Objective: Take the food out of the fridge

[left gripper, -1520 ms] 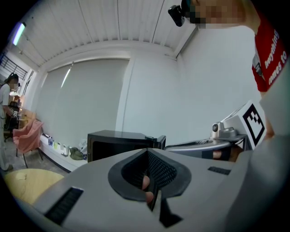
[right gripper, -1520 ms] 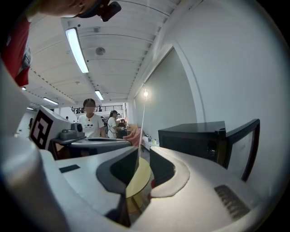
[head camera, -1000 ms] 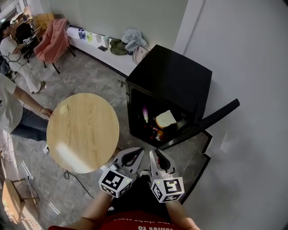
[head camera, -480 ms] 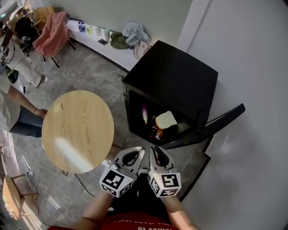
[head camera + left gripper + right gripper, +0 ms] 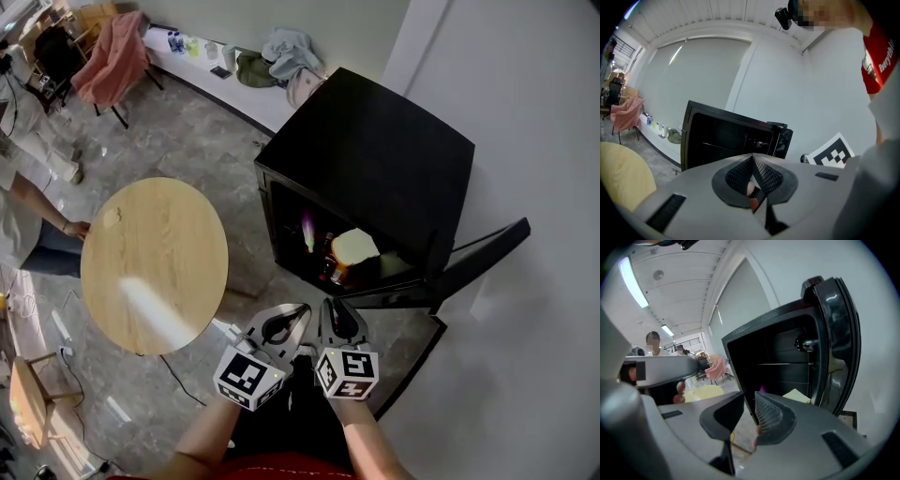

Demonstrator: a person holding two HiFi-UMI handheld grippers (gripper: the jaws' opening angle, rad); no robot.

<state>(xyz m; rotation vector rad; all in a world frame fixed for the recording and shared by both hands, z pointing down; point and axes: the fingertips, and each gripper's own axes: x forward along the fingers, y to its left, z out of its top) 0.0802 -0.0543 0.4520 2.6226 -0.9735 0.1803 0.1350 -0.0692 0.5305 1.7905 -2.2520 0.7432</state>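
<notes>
Food (image 5: 354,246) half-hidden inside dark fridge (image 5: 375,159)

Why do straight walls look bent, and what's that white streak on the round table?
Head view: that streak is glare on the round table; the fridge is dim inside. Right gripper view: the wide-angle lens bows the fridge door and blackens corners.

Your round wooden table (image 5: 155,267) carries one small pale scrap (image 5: 112,217) near its far edge; inside the open fridge (image 5: 375,159) sits a pale food block (image 5: 354,246).
</notes>
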